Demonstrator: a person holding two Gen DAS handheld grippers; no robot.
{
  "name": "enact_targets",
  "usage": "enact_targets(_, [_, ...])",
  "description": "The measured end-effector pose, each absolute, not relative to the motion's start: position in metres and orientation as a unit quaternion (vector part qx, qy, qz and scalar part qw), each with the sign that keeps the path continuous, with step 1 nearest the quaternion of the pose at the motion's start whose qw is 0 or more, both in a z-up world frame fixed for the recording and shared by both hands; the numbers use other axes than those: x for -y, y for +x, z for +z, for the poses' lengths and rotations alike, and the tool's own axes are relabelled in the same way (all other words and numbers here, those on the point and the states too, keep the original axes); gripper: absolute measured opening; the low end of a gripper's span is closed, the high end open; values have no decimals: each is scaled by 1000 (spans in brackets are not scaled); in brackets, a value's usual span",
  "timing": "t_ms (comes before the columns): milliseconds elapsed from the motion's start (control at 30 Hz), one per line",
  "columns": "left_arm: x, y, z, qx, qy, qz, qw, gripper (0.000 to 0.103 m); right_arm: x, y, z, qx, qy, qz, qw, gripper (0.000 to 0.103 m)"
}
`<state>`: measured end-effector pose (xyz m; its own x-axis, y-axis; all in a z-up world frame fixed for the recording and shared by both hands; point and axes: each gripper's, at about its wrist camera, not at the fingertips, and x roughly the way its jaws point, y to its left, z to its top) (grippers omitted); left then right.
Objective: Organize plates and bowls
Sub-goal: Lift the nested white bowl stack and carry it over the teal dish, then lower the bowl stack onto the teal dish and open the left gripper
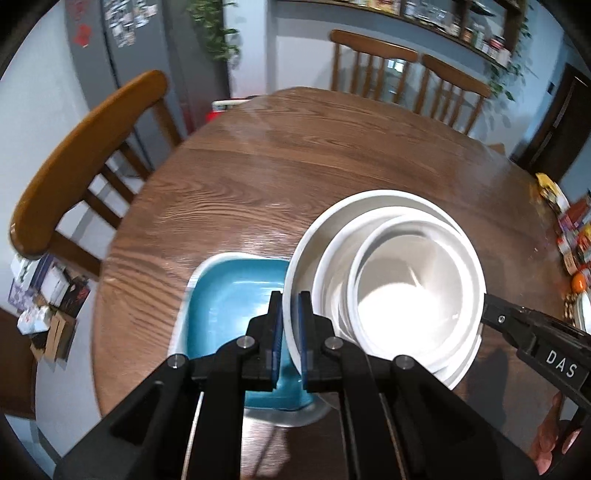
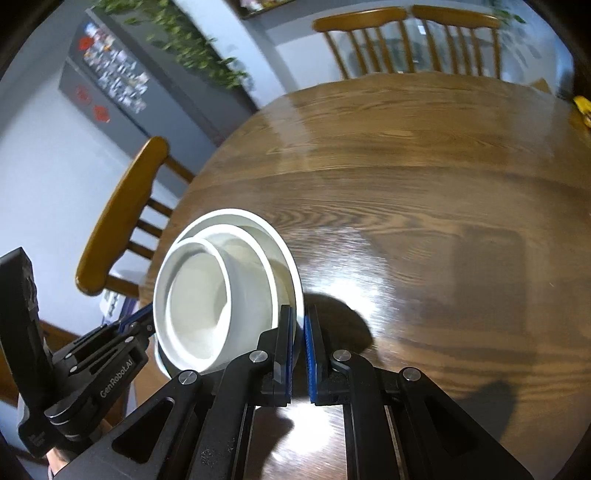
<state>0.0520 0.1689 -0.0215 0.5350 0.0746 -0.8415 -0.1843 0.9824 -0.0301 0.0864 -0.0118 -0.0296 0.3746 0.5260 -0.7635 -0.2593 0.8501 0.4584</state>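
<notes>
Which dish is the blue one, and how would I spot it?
Look at the round wooden table, near its front edge. Beside the stack of white bowls held over the table lies the blue dish. It alone is square-cornered and teal inside, with a pale rim.

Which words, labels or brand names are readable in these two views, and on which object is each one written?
"DAS": white letters on the right gripper, seen from the left wrist.
"GenRobot.AI": on the left gripper, seen from the right wrist.
Fridge papers, shelf jars and table-edge packets: too blurred to read.
</notes>
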Motion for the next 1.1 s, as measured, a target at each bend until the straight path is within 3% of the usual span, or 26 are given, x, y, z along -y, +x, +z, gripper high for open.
enact_targets(667, [-239, 53, -54, -517, -123, 141, 836, 5, -81, 114, -59, -559, 77, 284, 775, 10])
enact_targets(733, [-241, 53, -54, -515, -127, 147, 835, 12, -79, 116, -58, -554, 77, 277, 781, 10])
enact_targets(867, [-249, 44, -47, -511, -130, 177, 831, 61, -66, 117, -53, -546, 89, 268, 789, 10])
enact_targets(900, [-252, 39, -46, -509, -135, 181, 830, 68, -62, 115, -51, -542, 88, 267, 792, 11])
enact_targets(1000, [-254, 23, -41, -501, -144, 189, 832, 78, -51, 105, -43, -529, 84, 275, 798, 23])
enact_targets(1100, [-245, 10, -34, -493, -138, 185, 839, 81, -46, 87, -34, -516, 52, 297, 802, 37])
